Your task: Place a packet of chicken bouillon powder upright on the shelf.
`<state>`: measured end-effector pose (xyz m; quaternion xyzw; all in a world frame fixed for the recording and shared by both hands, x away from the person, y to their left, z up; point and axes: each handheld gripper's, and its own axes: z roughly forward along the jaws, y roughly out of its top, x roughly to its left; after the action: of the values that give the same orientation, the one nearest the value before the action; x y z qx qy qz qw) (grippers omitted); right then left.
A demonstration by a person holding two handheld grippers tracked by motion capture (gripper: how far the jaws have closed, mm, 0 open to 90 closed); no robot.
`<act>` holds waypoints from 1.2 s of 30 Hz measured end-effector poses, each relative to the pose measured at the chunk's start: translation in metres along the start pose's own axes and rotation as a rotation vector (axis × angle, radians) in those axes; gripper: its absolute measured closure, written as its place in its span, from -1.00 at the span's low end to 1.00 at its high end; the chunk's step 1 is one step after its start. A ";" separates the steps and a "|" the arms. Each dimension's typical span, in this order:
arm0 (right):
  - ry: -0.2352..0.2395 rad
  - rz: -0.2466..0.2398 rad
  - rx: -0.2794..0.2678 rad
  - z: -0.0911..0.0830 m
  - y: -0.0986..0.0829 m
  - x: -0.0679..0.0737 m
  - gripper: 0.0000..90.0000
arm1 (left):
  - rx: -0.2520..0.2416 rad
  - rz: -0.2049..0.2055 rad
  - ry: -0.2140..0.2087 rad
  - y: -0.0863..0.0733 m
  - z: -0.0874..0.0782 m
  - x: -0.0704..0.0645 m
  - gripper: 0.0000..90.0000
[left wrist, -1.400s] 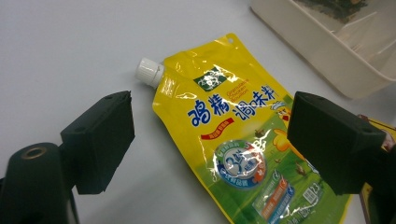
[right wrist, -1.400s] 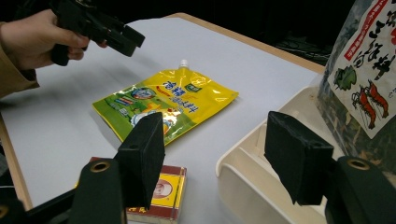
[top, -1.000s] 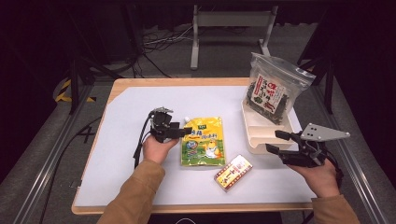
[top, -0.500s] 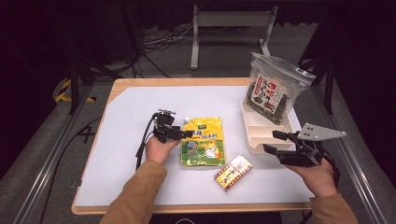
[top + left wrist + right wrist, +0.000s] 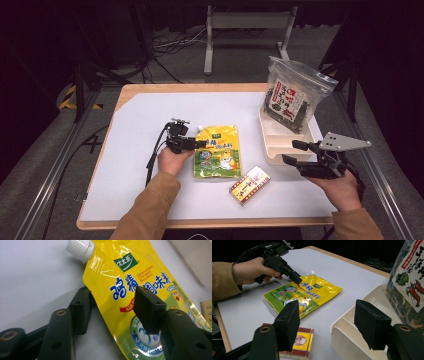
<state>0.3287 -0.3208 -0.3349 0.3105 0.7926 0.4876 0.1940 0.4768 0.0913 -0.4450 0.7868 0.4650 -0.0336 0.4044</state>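
Yellow bouillon pouch (image 5: 218, 152) between left gripper (image 5: 112, 312) jaws, red box (image 5: 249, 184) near, tray (image 5: 280, 150) well apart

Yellow pouch, black tools
The yellow-and-green pouch (image 5: 217, 152) has a white cap (image 5: 80, 249); the small box (image 5: 249, 184) is red and yellow; the tray (image 5: 274, 150) is cream

Yellow bouillon pouch (image 5: 218, 152) (flat, white-capped)
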 end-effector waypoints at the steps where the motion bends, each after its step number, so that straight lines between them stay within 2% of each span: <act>1: 0.001 0.000 0.000 0.000 0.000 0.000 -0.17 | 0.005 0.015 0.013 0.000 0.000 -0.001 0.22; 3: 0.001 -0.001 0.000 0.000 0.000 0.000 -0.17 | 0.017 0.044 0.054 0.000 0.000 -0.005 0.35; 5: 0.002 -0.001 0.002 0.000 0.000 0.000 -0.17 | 0.017 0.055 0.075 0.000 0.001 -0.008 0.46; 10: 0.004 0.006 0.004 0.001 -0.001 0.000 -0.18 | 0.006 0.052 0.072 0.000 0.001 -0.009 0.75; 12: 0.005 0.004 0.005 0.001 -0.001 0.000 -0.18 | 0.003 0.052 0.054 0.000 0.001 -0.010 0.92; 14: 0.005 0.005 0.005 0.001 -0.001 -0.001 -0.18 | -0.002 0.062 0.052 0.000 0.001 -0.011 0.98; 21: 0.005 0.011 0.007 0.001 -0.002 -0.001 -0.16 | -0.014 0.067 0.050 -0.001 0.000 -0.012 1.00; 27: 0.005 0.011 0.008 0.001 -0.002 -0.001 -0.14 | -0.045 0.100 0.042 0.000 -0.007 -0.016 1.00; 30: 0.007 0.009 0.006 0.001 -0.002 0.000 -0.14 | -0.067 0.107 0.025 0.000 -0.013 -0.018 1.00; 34: 0.005 0.008 0.004 0.001 -0.001 0.000 -0.14 | -0.106 0.098 -0.011 0.000 -0.023 -0.022 1.00; 36: 0.006 0.009 0.004 0.001 -0.001 0.000 -0.13 | -0.124 0.113 -0.016 0.000 -0.031 -0.026 1.00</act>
<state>0.3286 -0.3203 -0.3362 0.3129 0.7927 0.4880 0.1888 0.4525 0.0937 -0.4133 0.7850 0.4177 0.0116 0.4573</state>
